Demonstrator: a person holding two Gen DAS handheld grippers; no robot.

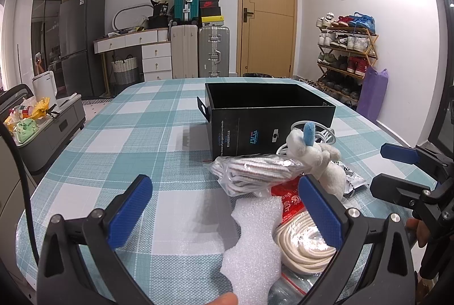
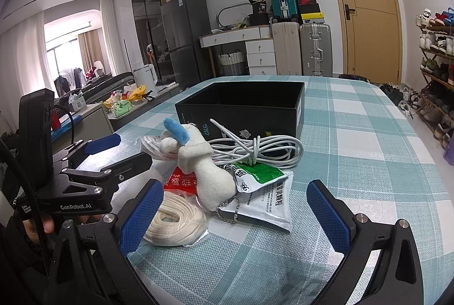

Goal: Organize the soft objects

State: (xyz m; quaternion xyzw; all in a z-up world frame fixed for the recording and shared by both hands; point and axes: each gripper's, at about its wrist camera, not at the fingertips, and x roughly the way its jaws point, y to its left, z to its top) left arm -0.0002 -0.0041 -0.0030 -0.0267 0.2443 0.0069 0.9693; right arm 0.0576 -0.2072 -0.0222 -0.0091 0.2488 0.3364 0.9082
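While both jaws gape empty, foam sheet (image 1: 252,245) shows in left view only; cable (image 2: 255,149) clearer right.

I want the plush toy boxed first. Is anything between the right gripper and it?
Nothing visible blocks it. The right gripper is open, and the plush toy lies on top of the pile just ahead. The black box behind stands open-topped.
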